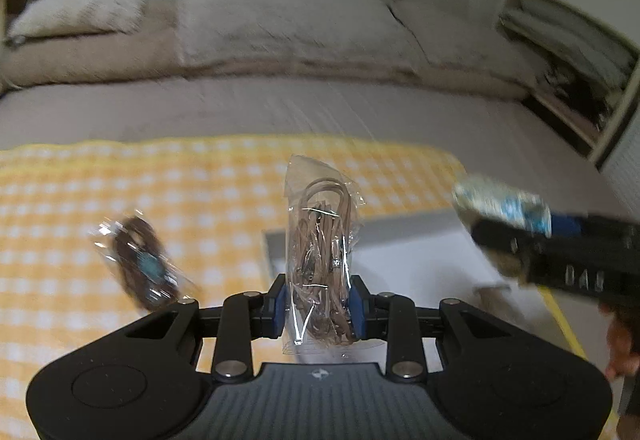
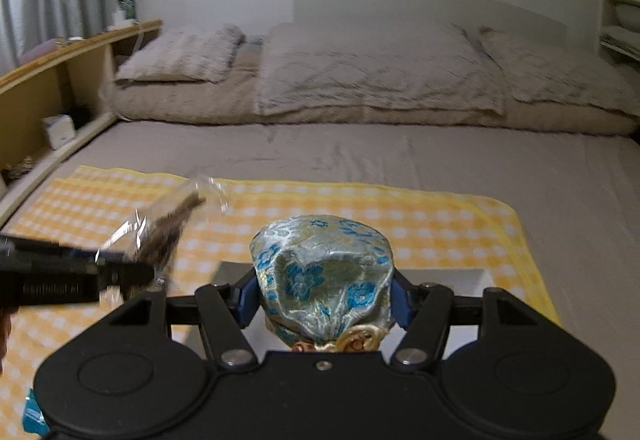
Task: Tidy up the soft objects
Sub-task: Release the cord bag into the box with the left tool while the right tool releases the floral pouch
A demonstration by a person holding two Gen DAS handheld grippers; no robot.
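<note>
A: Two grippers, each loaded, above a yellow checked blanket (image 1: 120, 176) on a bed. The left gripper (image 1: 319, 304) is clamped on a clear packet of tan cord (image 1: 320, 240), which stands upright between the blue pads.

B: And the right gripper (image 2: 323, 302)?

A: Clamped on a blue-and-gold brocade pouch (image 2: 320, 272), its knotted end toward the camera.

B: Anything still lying loose?

A: A second clear packet of dark cord (image 1: 142, 264), at nine o'clock from the left gripper, on the blanket. A grey box (image 1: 420, 240) sits at two o'clock, just behind the held packet. Pillows (image 2: 360, 72) lie at twelve o'clock.
</note>
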